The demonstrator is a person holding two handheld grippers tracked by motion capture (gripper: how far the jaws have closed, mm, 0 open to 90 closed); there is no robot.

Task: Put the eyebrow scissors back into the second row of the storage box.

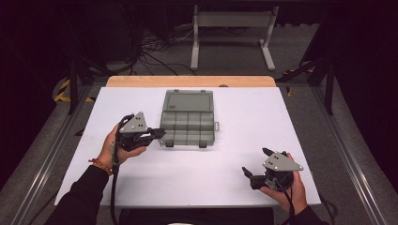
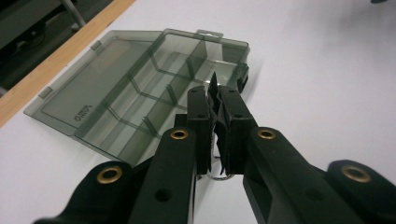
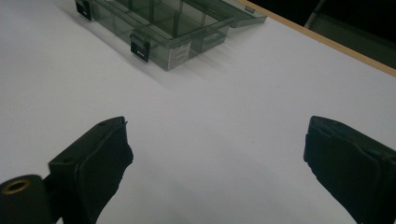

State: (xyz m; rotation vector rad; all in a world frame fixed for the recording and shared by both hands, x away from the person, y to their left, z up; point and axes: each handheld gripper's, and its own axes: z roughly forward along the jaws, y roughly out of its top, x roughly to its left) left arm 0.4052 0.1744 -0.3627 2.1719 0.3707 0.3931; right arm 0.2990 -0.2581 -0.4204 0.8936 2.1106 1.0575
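A smoky clear plastic compartment box point(image 1: 188, 127) lies open in the middle of the white table, its lid point(image 1: 187, 101) folded flat toward the far side. Its compartments point(image 2: 140, 100) look empty. My left gripper point(image 1: 161, 134) hovers at the box's near left corner, jaws pressed together point(image 2: 215, 109). A thin metal loop point(image 2: 219, 176) shows under the pads; whether it is pinched I cannot tell. My right gripper point(image 1: 254, 161) rests near the front right of the table, well apart from the box point(image 3: 161, 28). Its jaws stand wide open point(image 3: 217, 144) with nothing between them.
The white table surface point(image 1: 244, 117) has a wooden strip point(image 1: 190, 81) along its far edge. Black latches point(image 3: 140, 49) stick out of the box's near wall. Beyond the table stand a white frame point(image 1: 232, 28) and cables on a dark floor.
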